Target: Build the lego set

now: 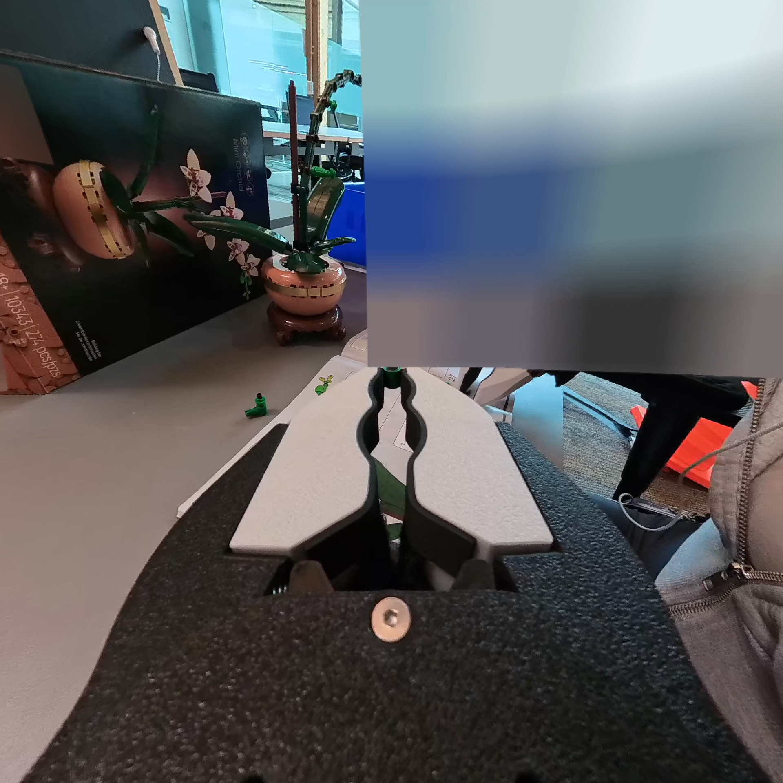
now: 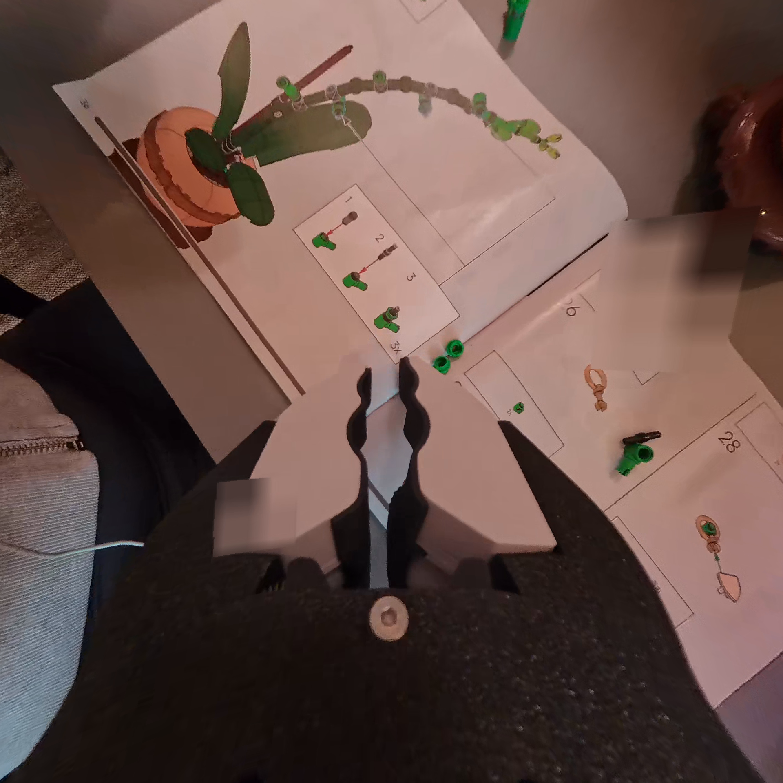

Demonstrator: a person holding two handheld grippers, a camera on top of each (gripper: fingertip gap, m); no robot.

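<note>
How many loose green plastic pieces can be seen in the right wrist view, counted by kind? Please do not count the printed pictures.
Small round green pieces, on the booklet: 2
Green elbow piece with black pin: 1
Blurred green piece at the top edge: 1
Total: 4

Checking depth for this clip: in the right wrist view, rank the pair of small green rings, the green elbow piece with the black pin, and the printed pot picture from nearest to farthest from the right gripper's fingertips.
1. Pair of small green rings, just right of the right gripper.
2. Green elbow piece with black pin, farther right on the open page.
3. Printed pot picture, up and left, about as far; too close to call.
</note>
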